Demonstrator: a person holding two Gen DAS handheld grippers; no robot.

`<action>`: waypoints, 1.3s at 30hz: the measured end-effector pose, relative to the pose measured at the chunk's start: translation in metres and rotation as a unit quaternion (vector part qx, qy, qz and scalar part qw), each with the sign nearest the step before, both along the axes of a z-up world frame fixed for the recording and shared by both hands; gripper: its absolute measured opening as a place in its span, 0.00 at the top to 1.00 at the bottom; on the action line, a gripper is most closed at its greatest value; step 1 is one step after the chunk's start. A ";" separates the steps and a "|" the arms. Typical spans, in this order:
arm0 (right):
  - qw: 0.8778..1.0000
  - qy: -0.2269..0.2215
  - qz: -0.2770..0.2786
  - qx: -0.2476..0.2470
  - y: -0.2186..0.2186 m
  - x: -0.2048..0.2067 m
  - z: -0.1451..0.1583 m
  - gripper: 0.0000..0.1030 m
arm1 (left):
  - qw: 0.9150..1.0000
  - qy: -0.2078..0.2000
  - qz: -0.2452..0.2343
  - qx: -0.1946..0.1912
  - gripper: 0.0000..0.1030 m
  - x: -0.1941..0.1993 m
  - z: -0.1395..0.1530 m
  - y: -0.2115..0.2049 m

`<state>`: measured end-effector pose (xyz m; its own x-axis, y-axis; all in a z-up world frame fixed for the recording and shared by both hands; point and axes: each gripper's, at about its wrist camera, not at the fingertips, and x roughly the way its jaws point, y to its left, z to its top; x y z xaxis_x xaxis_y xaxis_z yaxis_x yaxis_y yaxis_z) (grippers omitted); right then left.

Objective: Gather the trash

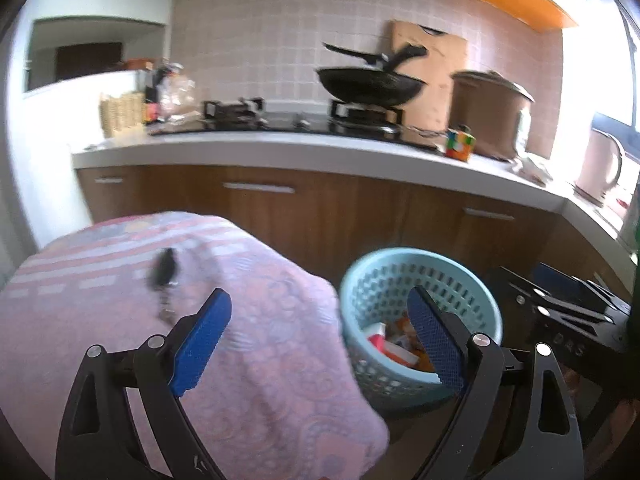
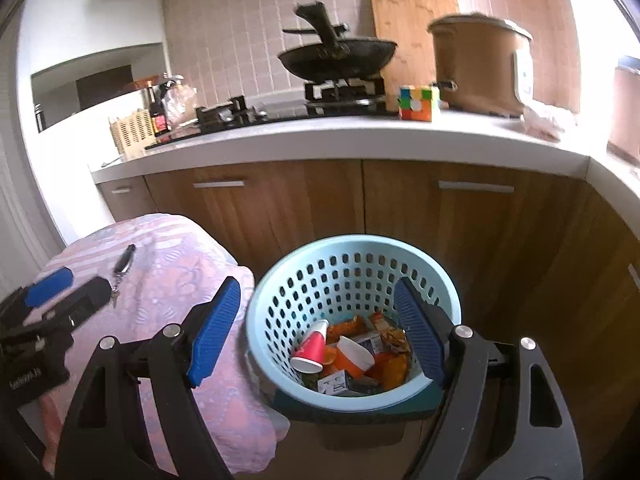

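Observation:
A light blue perforated basket stands on the floor beside a table with a pink patterned cloth. Inside lie a red paper cup, orange wrappers and a small white box. My right gripper hovers over the basket, open and empty. Above the cloth near the table's edge, my left gripper is open too, nothing between its blue pads. The basket is at its right, with the right gripper beyond. A black key fob with keys lies on the cloth.
Wooden cabinets under a white counter rise close behind the basket. On the counter are a hob with a black wok, a colourful puzzle cube, a brown cooker pot, a cutting board and bottles.

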<state>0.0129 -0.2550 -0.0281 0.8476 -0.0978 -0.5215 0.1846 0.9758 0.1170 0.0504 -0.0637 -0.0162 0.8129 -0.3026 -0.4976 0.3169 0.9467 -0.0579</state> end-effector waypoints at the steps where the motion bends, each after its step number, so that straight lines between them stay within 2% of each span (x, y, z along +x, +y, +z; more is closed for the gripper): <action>1: 1.000 -0.004 0.000 -0.006 0.003 -0.002 0.002 0.27 | 1.000 -0.007 0.008 0.002 0.15 -0.003 0.003 0.004; 6: 0.999 -0.026 0.001 -0.020 0.013 -0.012 0.013 0.25 | 0.999 -0.022 0.024 -0.002 0.14 -0.022 0.012 0.015; 10: 0.999 -0.038 -0.001 -0.033 0.020 -0.018 0.021 0.25 | 0.999 -0.039 0.036 0.012 0.13 -0.033 0.014 0.020; 16: 0.998 -0.050 -0.005 -0.049 0.026 -0.024 0.029 0.22 | 0.998 -0.041 0.037 0.015 0.09 -0.038 0.016 0.029; 26: 0.997 -0.046 -0.010 -0.063 0.031 -0.026 0.031 0.21 | 0.997 -0.044 0.057 -0.002 0.08 -0.042 0.020 0.050; 39: 0.998 -0.044 -0.005 -0.053 0.029 -0.025 0.031 0.20 | 0.997 -0.046 0.065 -0.012 0.07 -0.043 0.024 0.057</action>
